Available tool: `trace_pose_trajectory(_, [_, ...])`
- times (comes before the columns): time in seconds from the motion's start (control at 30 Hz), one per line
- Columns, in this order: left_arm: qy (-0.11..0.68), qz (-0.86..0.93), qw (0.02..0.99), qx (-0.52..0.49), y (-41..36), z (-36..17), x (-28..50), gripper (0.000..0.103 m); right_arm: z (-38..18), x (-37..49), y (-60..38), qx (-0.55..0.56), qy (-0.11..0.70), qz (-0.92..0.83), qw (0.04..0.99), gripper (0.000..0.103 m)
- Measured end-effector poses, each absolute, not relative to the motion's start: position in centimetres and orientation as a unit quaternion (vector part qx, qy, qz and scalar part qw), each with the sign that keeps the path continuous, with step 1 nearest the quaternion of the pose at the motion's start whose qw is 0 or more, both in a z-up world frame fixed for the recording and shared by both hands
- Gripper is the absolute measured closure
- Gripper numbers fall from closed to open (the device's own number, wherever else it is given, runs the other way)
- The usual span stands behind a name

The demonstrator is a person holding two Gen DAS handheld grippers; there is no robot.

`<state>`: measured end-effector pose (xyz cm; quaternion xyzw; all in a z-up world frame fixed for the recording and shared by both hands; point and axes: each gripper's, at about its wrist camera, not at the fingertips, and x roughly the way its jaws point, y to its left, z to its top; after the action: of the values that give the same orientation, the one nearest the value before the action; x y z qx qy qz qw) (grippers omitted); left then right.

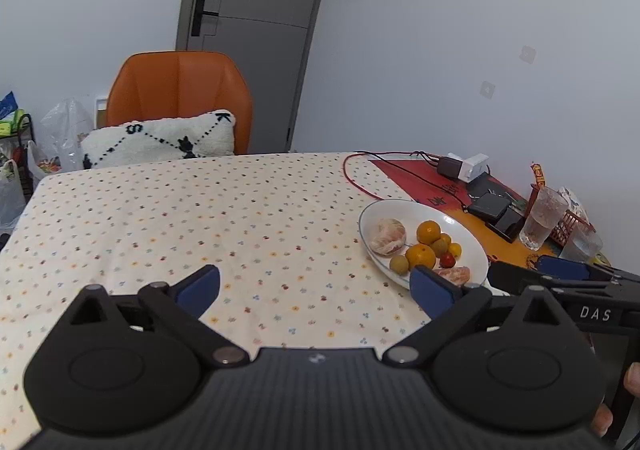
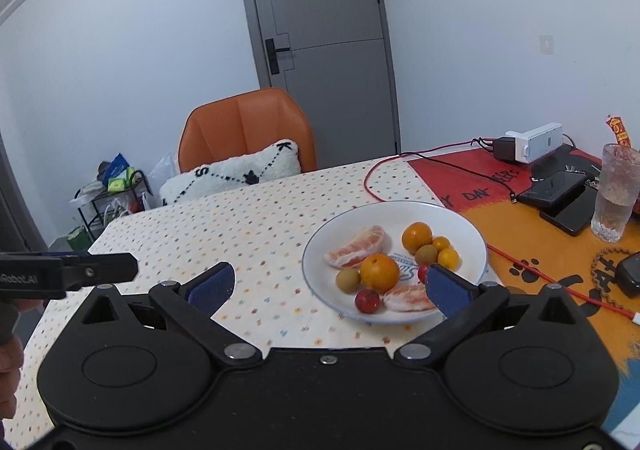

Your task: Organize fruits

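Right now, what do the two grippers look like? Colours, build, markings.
Both match: matte black bodies, round pivot housings, silver pins, blue finger pads. Left gripper, right gripper. White "DAS" lettering shows on the right one's side in the left view; "Robot.AI" lettering on the left one's side.

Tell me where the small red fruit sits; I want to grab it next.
In the right wrist view, the small red fruit lies near the front rim of the white plate, between a brownish round fruit and a peeled segment.

Both wrist cameras looked forward over the table, sharing the fruit plate (image 1: 476, 246) (image 2: 316, 246), orange chair (image 1: 176, 85) (image 2: 248, 121) and door (image 1: 260, 9) (image 2: 328, 29); the right sat nearer the plate.
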<state>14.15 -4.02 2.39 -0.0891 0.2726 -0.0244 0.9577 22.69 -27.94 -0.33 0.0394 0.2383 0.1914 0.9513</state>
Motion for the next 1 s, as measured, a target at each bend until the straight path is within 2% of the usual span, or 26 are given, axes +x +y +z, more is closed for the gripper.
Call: trace_pose_trajectory(1.0, [0.211,0.011,0.976,-0.049,-2.4,7.2,2.4,0.000,5.6,13.7,-28.6,0.027,0.211,0.243,0.946,0.000])
